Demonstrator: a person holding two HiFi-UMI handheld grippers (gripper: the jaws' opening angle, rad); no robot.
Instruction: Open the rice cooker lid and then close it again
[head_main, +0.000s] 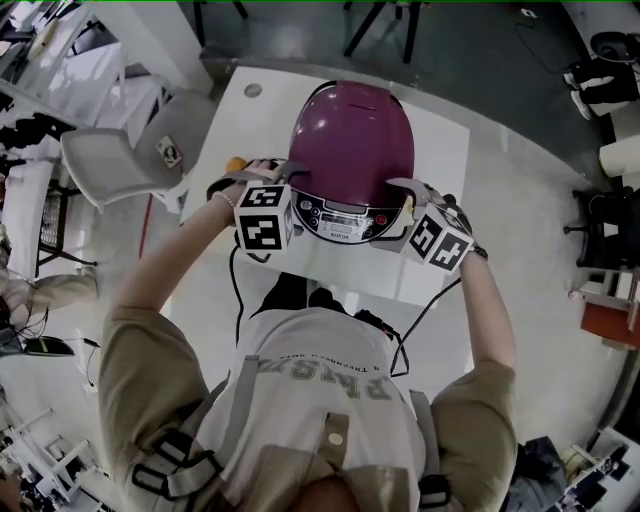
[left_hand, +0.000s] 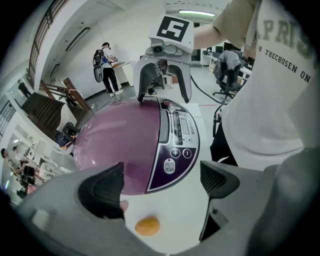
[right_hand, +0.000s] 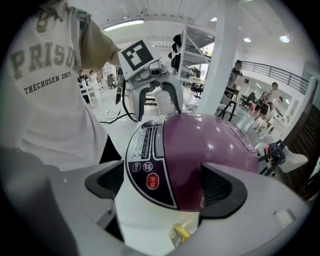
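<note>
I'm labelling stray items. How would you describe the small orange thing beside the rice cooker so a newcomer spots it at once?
Find the white table holding the purple-lidded rice cooker. On that table, left of the cooker and close to the left hand-held gripper, lies a small rounded lump. It alone is orange among white, purple and grey things.

Rice cooker lid (head_main: 352, 140): glossy purple
Control panel (right_hand: 145, 160): dark purple, with one red button (right_hand: 151, 181)
Cooker body (right_hand: 150, 220): white
Marker cubes (head_main: 264, 217): black-and-white squares
Table (head_main: 445, 150): white
Small round thing (left_hand: 147, 226): orange
</note>
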